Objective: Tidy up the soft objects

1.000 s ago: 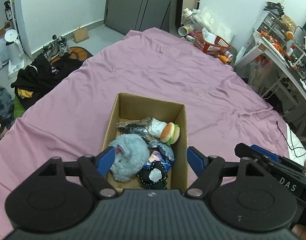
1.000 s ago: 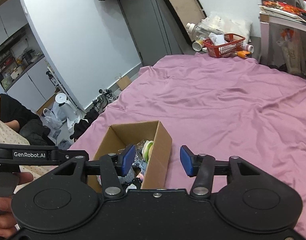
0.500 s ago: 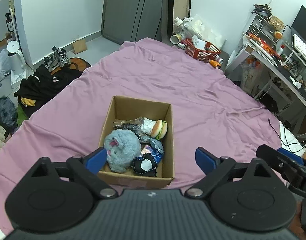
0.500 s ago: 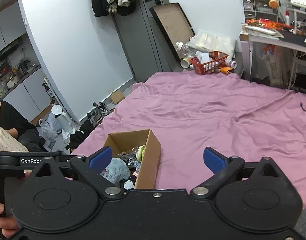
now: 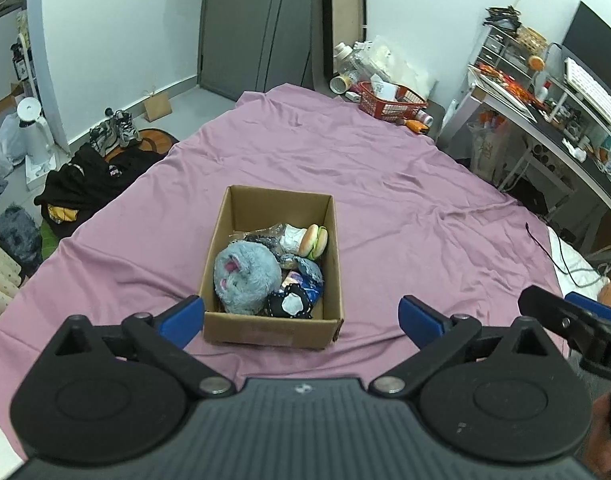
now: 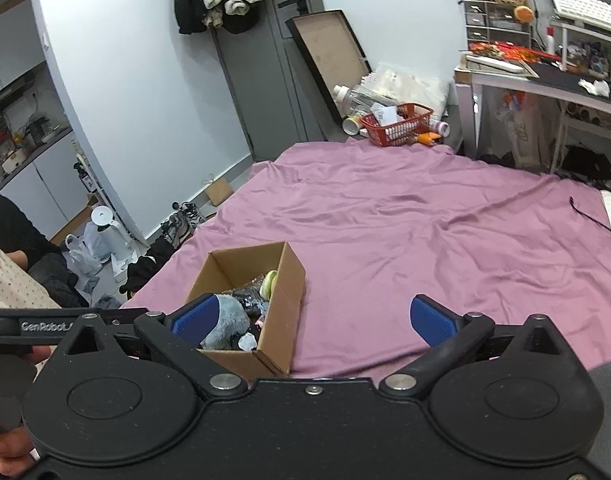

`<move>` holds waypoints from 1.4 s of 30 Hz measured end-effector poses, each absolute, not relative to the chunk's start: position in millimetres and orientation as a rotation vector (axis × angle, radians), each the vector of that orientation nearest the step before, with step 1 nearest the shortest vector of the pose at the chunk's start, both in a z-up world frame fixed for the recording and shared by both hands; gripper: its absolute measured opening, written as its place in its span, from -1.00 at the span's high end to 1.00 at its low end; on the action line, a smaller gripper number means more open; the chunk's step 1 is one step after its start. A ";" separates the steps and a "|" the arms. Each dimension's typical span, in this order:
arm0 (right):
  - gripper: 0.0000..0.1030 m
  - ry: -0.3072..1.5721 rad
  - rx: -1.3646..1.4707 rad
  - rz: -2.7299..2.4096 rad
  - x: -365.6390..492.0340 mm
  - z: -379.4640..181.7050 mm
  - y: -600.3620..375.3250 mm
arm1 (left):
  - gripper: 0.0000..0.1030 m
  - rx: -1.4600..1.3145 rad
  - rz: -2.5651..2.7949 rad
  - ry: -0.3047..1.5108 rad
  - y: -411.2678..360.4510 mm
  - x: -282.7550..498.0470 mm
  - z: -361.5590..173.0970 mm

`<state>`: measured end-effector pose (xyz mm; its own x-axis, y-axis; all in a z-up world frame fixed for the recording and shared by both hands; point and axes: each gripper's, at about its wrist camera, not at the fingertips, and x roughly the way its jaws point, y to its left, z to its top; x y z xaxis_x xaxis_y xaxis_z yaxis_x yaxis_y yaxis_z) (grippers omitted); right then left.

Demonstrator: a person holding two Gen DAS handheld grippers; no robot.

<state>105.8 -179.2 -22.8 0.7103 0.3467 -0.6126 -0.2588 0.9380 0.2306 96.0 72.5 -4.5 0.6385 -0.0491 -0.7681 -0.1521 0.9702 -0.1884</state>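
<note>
A cardboard box sits on the purple bedsheet. Inside it lie a grey furry plush, a burger toy, a black-and-white pouch and other soft items. My left gripper hangs open above the near side of the box, holding nothing. Open too, my right gripper is just right of the box with nothing between its fingers. The box wall hides most of the contents in the right wrist view.
A red basket and bottles stand past the bed's far end. A cluttered desk lines the right. Dark clothes and shoes lie on the floor left. A black cable trails on the bed's right edge.
Both grippers have pulled back and up from the box and their jaws have spread wider. The box now looks smaller and farther away; its contents have not moved.
</note>
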 end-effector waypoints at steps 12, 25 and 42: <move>-1.00 0.691 0.095 0.325 78.9 -30.1 -182.0 | -0.99 -0.229 0.060 0.829 70.2 65.9 0.9; -1.00 0.721 0.066 0.343 59.0 -39.8 -179.6 | -0.99 -0.219 0.079 0.793 66.9 38.8 0.3; -1.00 0.693 0.058 0.278 50.8 -34.1 -186.7 | -0.99 -0.181 0.058 0.759 60.2 24.2 3.0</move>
<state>50.8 -186.7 -34.1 0.7342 0.2724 -0.6219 -0.2338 0.9614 0.1452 24.2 60.2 3.0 0.7244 -0.0126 -0.6892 -0.1180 0.9828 -0.1420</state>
